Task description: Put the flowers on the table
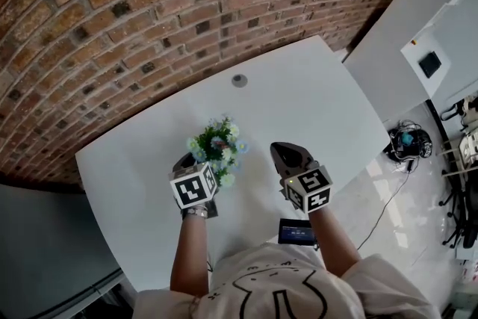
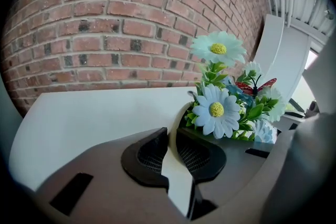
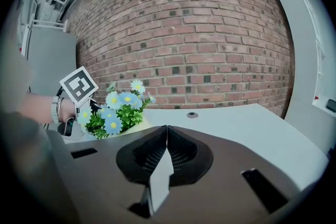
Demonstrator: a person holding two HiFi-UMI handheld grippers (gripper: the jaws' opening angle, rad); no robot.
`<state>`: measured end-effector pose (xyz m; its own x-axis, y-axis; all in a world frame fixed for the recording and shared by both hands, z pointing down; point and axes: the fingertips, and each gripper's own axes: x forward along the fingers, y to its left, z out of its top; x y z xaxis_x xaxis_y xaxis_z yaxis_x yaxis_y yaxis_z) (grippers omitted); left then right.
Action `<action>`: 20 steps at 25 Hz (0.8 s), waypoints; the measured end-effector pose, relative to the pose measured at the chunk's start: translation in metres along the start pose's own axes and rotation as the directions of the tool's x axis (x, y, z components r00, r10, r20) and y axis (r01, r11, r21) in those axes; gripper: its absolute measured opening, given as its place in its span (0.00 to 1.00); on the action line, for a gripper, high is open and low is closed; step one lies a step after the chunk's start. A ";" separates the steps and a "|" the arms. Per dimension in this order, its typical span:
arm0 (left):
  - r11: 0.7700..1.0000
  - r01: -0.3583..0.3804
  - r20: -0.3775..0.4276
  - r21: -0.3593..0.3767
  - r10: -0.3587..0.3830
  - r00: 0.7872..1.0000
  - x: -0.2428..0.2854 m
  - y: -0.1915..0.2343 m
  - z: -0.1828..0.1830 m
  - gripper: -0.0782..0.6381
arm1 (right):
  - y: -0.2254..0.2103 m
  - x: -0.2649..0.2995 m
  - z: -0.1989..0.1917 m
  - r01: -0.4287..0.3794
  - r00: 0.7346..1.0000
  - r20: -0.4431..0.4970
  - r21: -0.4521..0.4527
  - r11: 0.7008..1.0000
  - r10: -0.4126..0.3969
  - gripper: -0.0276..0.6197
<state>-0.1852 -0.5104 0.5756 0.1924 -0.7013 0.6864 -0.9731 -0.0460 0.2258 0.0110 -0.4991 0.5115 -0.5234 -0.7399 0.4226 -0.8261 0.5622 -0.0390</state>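
Note:
A small bunch of blue and white artificial daisies [image 1: 216,147] with green leaves and a red butterfly [image 2: 255,86] sits in a pale pot. It is over the middle of the white table [image 1: 321,97]. My left gripper [image 1: 187,163] is at the bunch's left side, and its jaws are shut on the pot's cream rim [image 2: 178,126]. The daisies [image 2: 216,110] rise just right of the jaws. My right gripper [image 1: 282,152] hovers to the right of the flowers, apart from them. It is shut and holds nothing [image 3: 167,129]. The right gripper view shows the flowers [image 3: 115,110] at left; the pot's base is hidden.
A brick wall [image 1: 112,19] runs behind the table. A round grommet [image 1: 239,80] sits near the table's far edge. A dark device with a lit screen [image 1: 296,231] lies at the near edge. White panels and floor cables [image 1: 407,140] are to the right.

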 end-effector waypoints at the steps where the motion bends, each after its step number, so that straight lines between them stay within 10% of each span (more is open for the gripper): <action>1: 1.000 0.001 -0.007 0.001 -0.001 1.000 0.003 0.000 -0.001 0.19 | 0.000 0.003 -0.001 0.000 1.000 -0.004 0.000 1.000 0.000 0.07; 20: 1.000 -0.006 -0.069 0.014 0.007 0.998 0.038 -0.002 0.004 0.21 | -0.010 0.028 -0.017 -0.019 0.998 -0.057 0.016 1.000 0.020 0.07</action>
<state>-0.1770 -0.5399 0.5980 0.1941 -0.6505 0.7342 -0.9759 -0.0518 0.2121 0.0078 -0.5191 0.5396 -0.5269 -0.7066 0.4724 -0.8193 0.5701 -0.0611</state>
